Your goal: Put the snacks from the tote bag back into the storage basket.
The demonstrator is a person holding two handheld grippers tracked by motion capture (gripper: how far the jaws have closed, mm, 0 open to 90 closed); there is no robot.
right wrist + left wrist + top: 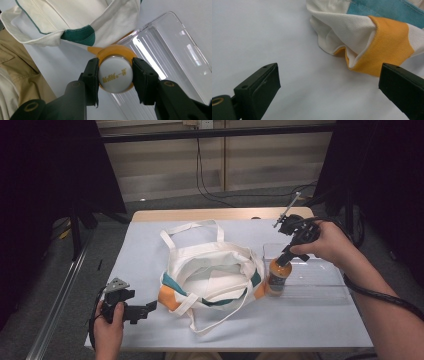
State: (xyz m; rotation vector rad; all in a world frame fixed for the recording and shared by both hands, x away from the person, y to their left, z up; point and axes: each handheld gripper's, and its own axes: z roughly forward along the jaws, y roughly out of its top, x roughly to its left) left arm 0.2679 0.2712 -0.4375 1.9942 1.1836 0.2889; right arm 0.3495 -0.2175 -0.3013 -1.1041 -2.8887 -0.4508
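Orange bottle (278, 276), upright at the near left corner of the clear tray (320, 279) beside the tote bag (212, 272), is clamped by its white cap (115, 74) in your right gripper (115, 75). Your left gripper (329, 82), jaws apart, holds nothing at the bag's orange corner; the limp mouth may catch the bottle, or the smooth cap may slip.

— Where's the high view looking from?
— Above the near edge, forward and down over the table (150, 240).
— The gripper views?
— Close, low; both catch the tote bag (372, 32) (75, 22) seen overhead (210, 275).

Jaws wide apart; bag (372, 37) orange corner just ahead.
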